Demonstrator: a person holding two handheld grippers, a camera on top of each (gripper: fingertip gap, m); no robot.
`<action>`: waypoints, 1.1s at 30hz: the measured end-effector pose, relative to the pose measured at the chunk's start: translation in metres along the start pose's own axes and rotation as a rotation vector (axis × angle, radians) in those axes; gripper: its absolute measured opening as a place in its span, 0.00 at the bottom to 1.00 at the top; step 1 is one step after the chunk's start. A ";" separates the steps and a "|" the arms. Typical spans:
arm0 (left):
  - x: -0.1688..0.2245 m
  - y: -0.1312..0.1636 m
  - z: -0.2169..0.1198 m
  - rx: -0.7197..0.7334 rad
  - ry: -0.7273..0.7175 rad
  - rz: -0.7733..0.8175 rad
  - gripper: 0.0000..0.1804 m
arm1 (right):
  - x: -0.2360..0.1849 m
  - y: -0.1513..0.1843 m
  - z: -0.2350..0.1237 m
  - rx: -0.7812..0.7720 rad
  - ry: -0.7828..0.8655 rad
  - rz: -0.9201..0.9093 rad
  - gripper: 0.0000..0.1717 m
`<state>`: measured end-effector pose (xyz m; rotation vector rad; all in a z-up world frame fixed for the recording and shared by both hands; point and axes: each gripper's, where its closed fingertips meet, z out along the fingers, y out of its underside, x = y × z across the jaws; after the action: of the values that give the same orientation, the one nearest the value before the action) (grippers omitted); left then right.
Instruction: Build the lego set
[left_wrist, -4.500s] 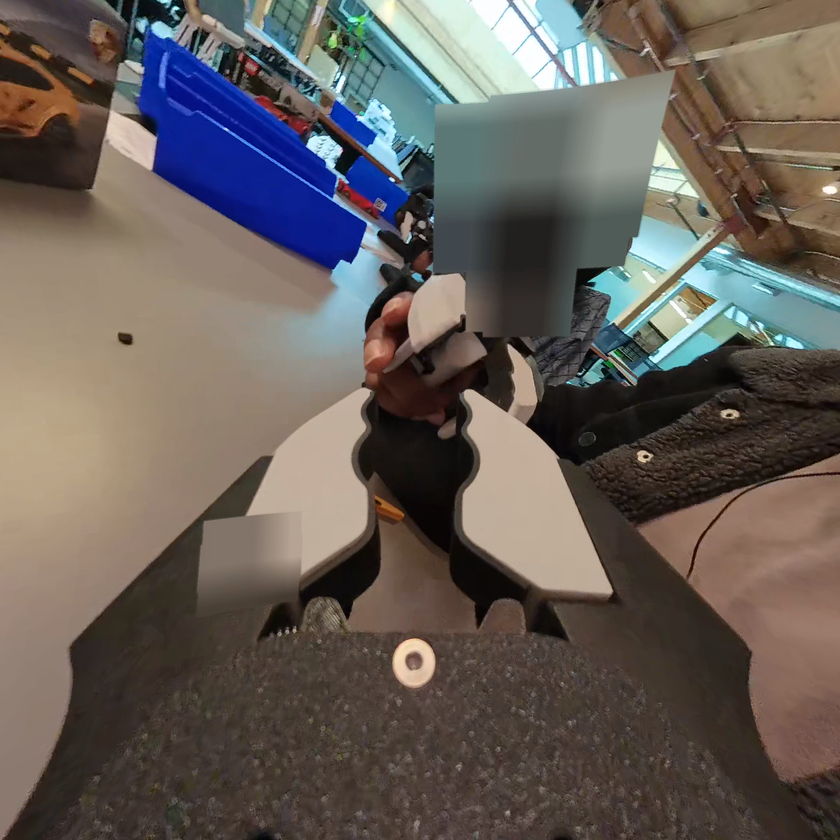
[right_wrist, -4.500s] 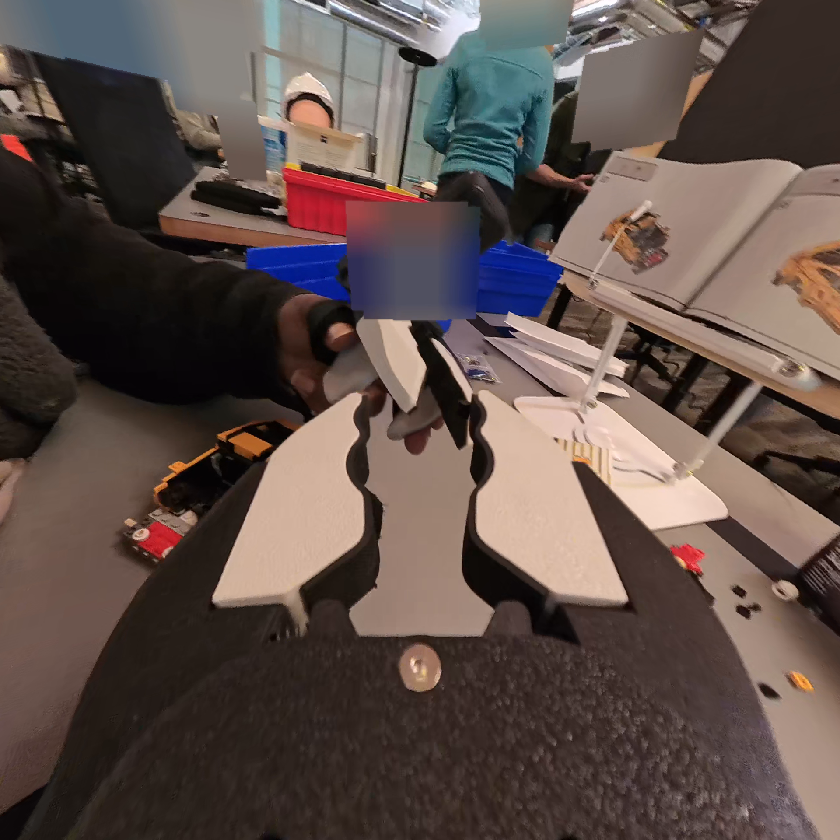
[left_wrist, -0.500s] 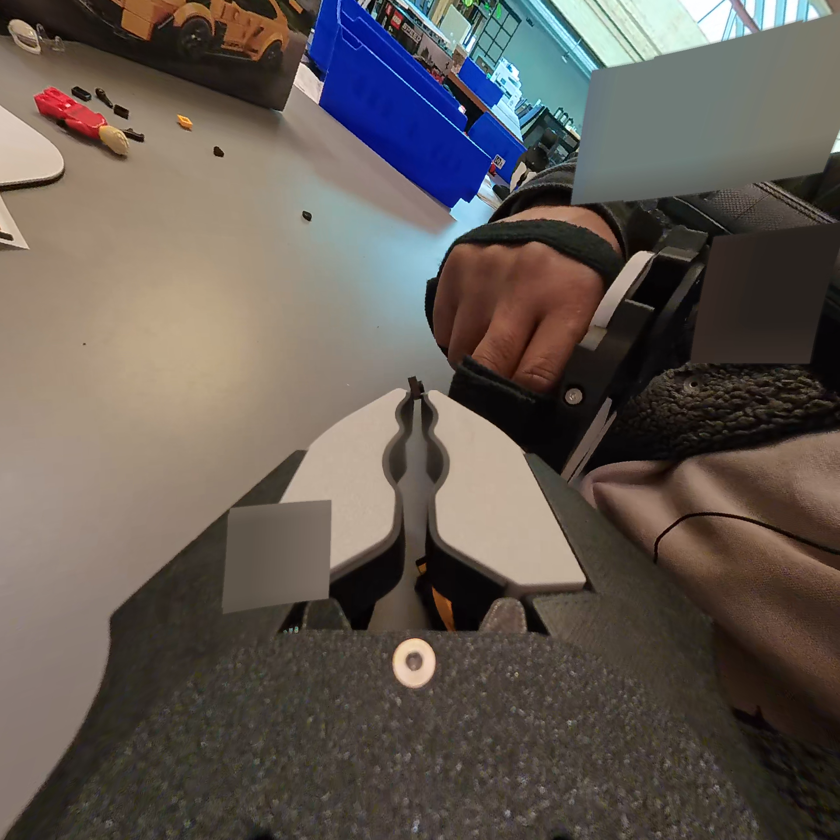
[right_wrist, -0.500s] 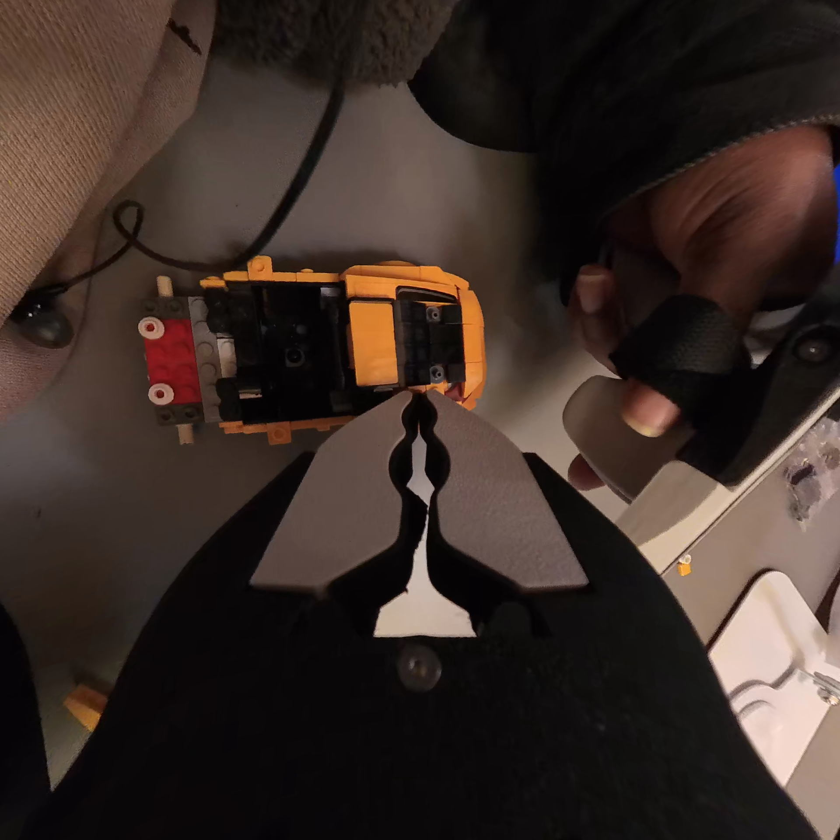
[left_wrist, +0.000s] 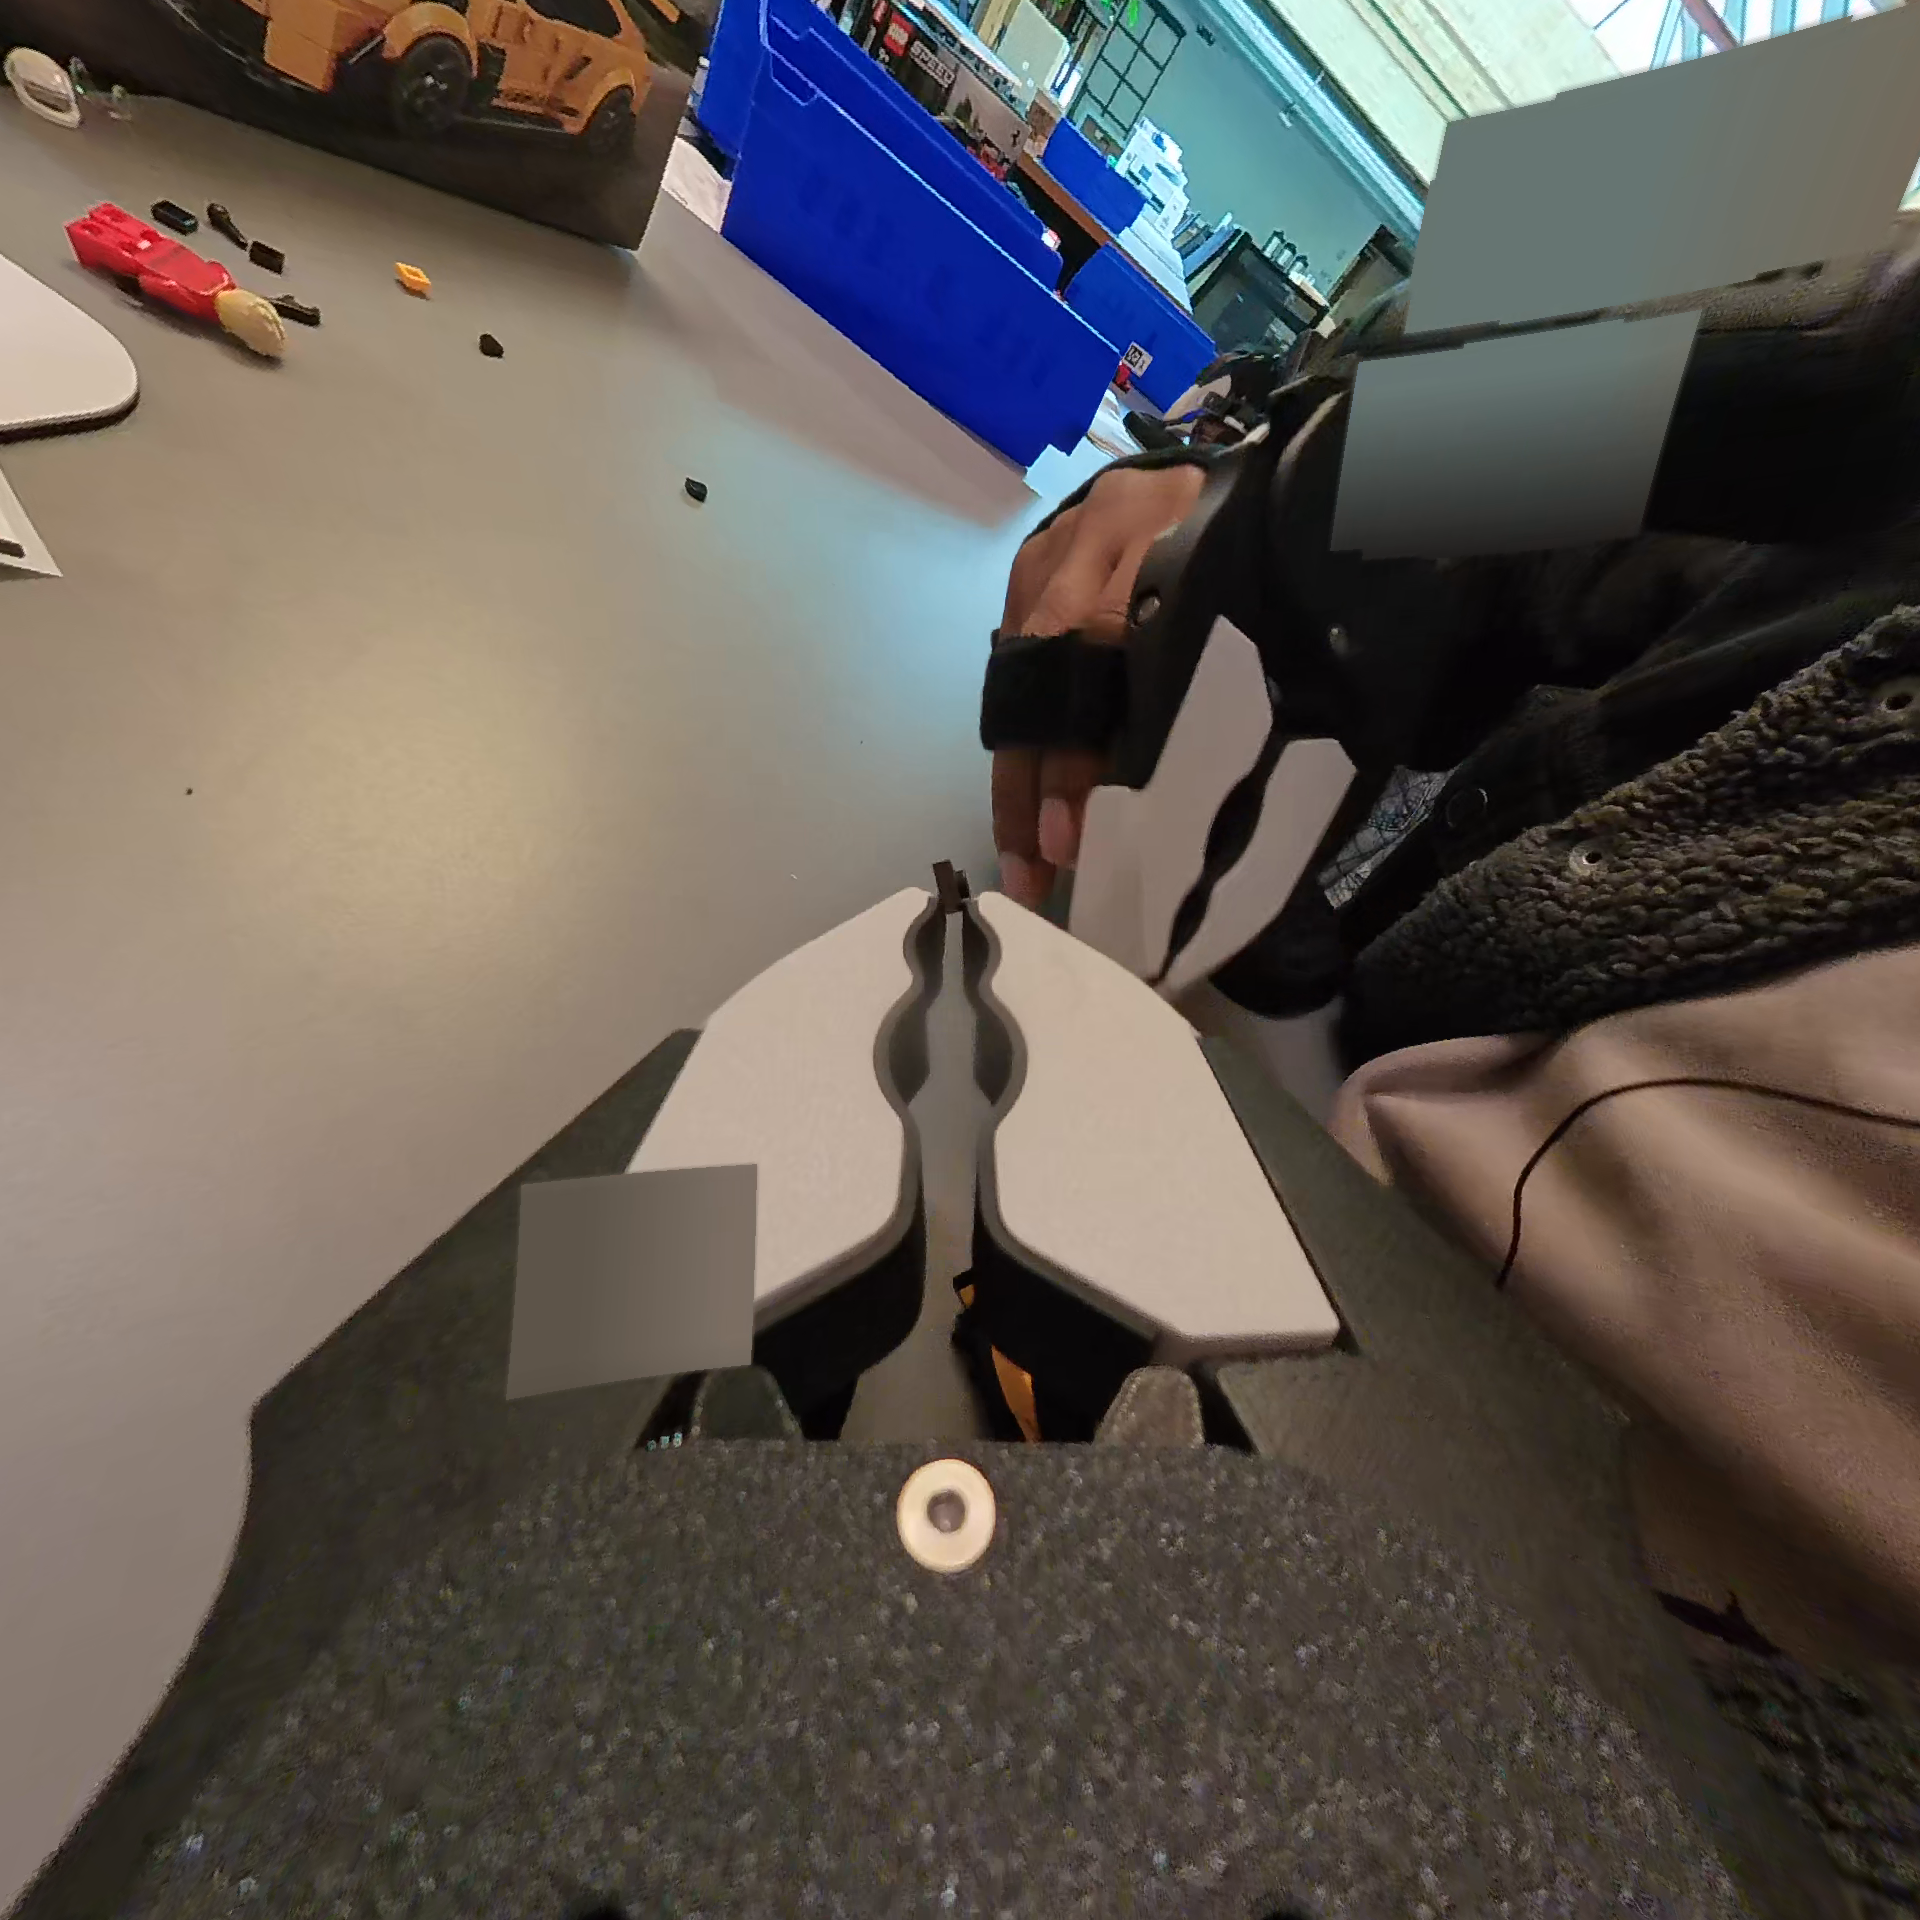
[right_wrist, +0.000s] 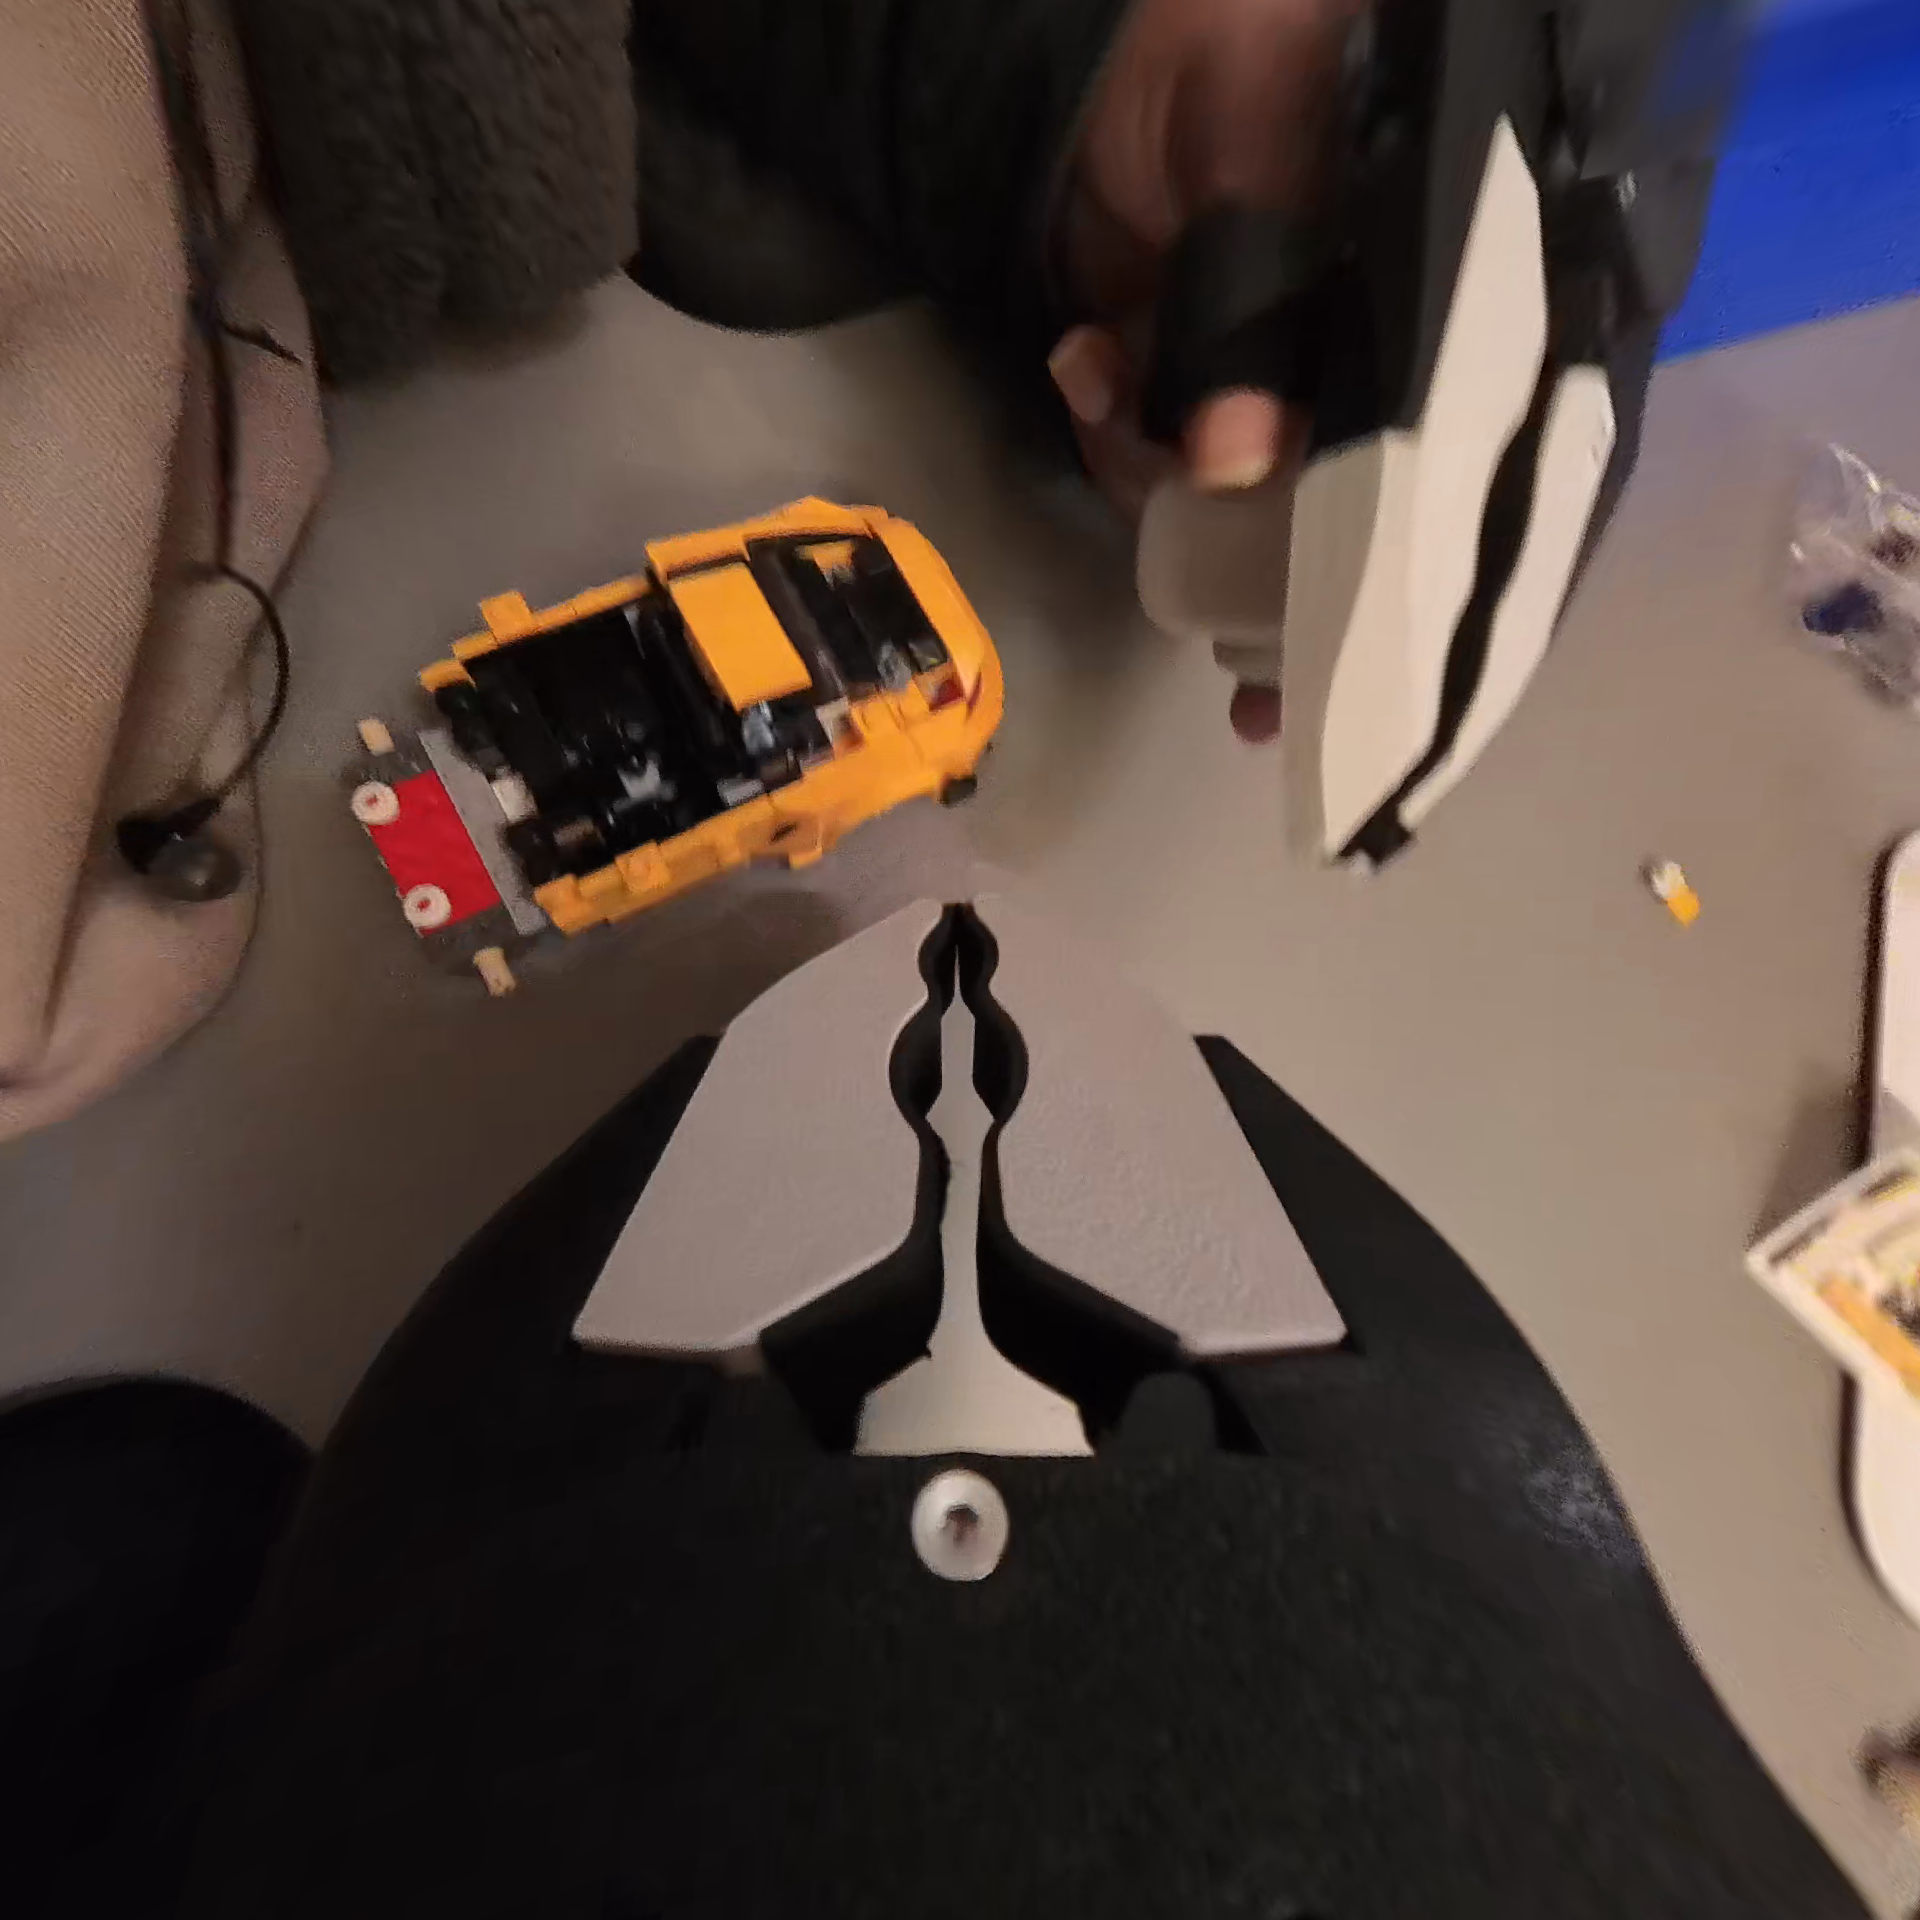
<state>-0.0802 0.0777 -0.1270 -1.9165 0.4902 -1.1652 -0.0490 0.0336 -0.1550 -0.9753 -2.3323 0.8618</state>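
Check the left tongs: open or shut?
Shut: the left tongs pinch a small black piece that sticks out between the fingertips.

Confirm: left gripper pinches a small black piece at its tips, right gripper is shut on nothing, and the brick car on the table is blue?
Wrong colour. The brick car is orange with black parts and a red plate at one end, as the right wrist view shows. The rest stands.

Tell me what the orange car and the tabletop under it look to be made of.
Orange car: seemingly hard plastic building bricks, glossy; separate blocks, seams and round studs on its red end show. Tabletop: smooth matte grey, likely laminate or painted board; it shows a soft sheen and no grain, but the look leaves it open.
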 end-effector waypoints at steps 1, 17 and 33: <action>0.001 0.000 0.000 -0.001 0.005 0.008 0.02 | 0.000 0.008 -0.005 -0.006 0.031 0.023 0.00; 0.006 0.005 0.012 0.012 0.173 -0.047 0.02 | -0.031 0.107 -0.099 -0.087 0.216 0.314 0.14; 0.005 0.009 0.036 -0.031 0.072 -0.215 0.02 | -0.060 0.111 -0.069 -0.331 0.061 0.385 0.24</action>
<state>-0.0458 0.0852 -0.1400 -1.9963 0.3485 -1.3753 0.0825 0.0755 -0.1950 -1.6036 -2.3152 0.5750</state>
